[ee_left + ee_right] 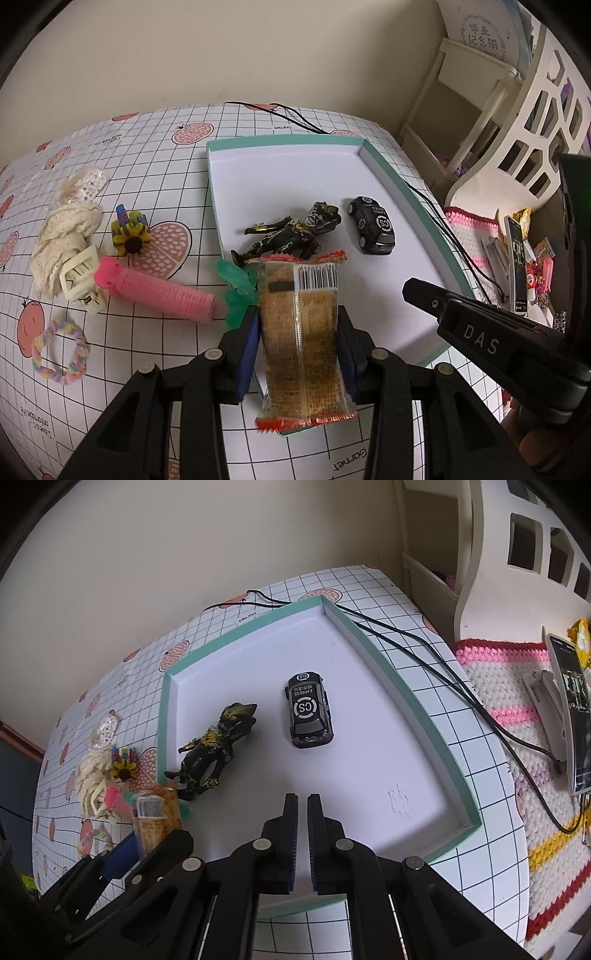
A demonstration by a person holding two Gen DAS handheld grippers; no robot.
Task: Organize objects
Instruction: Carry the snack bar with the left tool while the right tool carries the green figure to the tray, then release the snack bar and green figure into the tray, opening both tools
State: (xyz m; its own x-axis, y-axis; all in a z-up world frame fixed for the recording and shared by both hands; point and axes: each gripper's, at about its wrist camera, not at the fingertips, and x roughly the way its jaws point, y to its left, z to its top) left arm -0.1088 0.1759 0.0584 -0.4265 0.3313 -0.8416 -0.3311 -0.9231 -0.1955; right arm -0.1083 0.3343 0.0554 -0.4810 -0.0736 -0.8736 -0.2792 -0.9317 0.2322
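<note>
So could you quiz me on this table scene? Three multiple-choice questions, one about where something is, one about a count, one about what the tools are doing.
1. Where is the toy car?
A. inside the green-edged tray
B. on the checked tablecloth
C. on the crochet mat

2. How many things lie in the tray?
A. none
B. two
C. five

3. What is the left gripper doing?
A. standing open and empty
B. gripping a wrapped snack
C. gripping the pink roller

Answers:
1 A, the car sits on the tray's white floor.
2 B, only the car and the dark figurine rest there; the snack is held.
3 B, its fingers press both sides of the snack; the right gripper holds nothing.
</note>
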